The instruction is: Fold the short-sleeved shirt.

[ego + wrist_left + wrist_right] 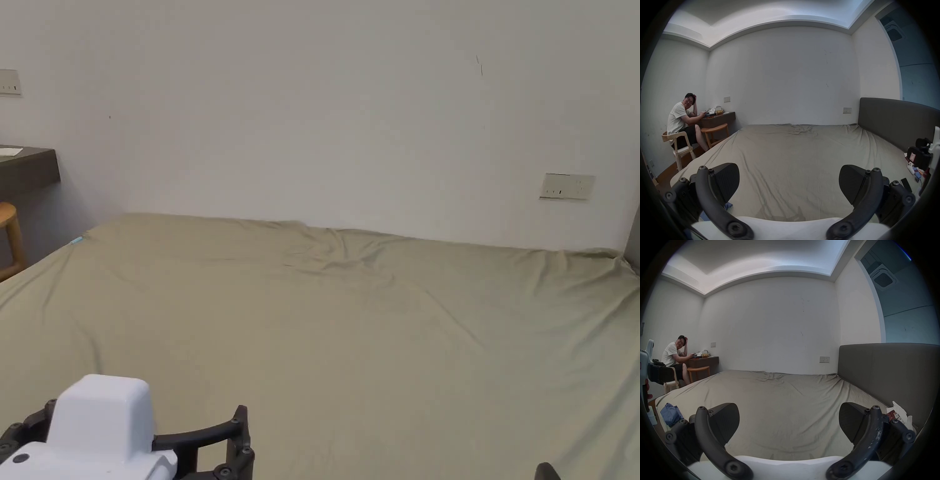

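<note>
A: At the lower left of the right gripper view, a crumpled blue shirt (670, 413) lies on the bed's (778, 402) near corner.

B: And the tongs?

A: Both left tongs (788, 183) and right tongs (789, 422) gape wide, holding nothing.

B: Which is nearer?

A: Probably the left; blue cloth peeks beside its left jaw. The shirt's long axis is unreadable.

headboard (883, 369) right of bed (778, 402)
</note>
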The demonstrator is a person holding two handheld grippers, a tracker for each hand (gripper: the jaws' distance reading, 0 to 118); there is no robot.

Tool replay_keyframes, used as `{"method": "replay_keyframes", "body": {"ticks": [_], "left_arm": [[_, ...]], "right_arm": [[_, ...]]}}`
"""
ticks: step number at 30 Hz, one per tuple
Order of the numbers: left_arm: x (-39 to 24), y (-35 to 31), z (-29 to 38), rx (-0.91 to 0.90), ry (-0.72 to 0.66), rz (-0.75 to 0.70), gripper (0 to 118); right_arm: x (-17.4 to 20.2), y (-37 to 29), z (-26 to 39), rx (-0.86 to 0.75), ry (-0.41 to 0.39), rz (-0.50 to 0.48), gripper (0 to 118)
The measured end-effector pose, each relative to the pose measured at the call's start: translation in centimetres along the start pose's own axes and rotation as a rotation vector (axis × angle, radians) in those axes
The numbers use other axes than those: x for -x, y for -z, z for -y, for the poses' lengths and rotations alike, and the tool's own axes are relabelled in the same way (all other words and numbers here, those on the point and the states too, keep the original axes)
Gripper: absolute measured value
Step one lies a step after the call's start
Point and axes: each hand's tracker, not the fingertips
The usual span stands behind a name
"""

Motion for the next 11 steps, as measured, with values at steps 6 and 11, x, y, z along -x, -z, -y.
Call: {"method": "replay_keyframes", "body": {"ticks": [6, 11], "left_arm": [[-0.22, -0.27, 0.16, 0.001, 0.010, 0.028, 118], [-0.46, -0.10, 0.35, 0.000, 0.027, 0.017, 118]], "right_arm": [[-0.01, -0.03, -0.02, 0.011, 0.000, -0.005, 118], [-0.04, -0.19, -0.11, 0.001, 0.011, -0.010, 118]]}}
